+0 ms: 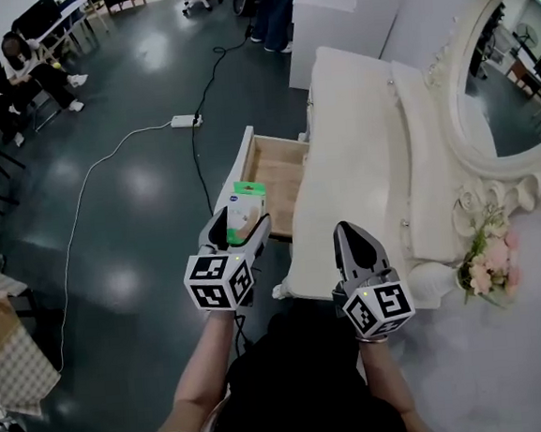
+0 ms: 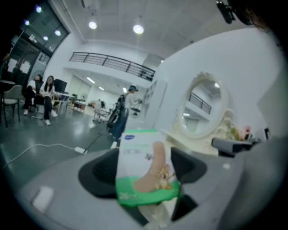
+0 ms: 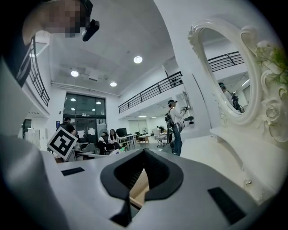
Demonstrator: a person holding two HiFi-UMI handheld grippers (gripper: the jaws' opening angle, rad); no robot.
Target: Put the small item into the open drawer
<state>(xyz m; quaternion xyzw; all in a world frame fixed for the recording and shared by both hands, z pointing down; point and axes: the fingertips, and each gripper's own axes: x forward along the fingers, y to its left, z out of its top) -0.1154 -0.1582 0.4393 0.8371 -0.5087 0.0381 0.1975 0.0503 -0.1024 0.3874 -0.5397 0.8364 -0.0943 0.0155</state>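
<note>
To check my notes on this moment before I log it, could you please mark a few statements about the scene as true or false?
1. The left gripper is clamped on a green and white packet. True.
2. The drawer of the white table is shut. False: it is pulled out, with its wooden inside showing.
3. The right gripper holds a flower. False: its jaws are together with nothing between them.
4. Pink flowers sit on the table near the mirror. True.
5. The packet lies inside the drawer. False: it is held in the left gripper.
</note>
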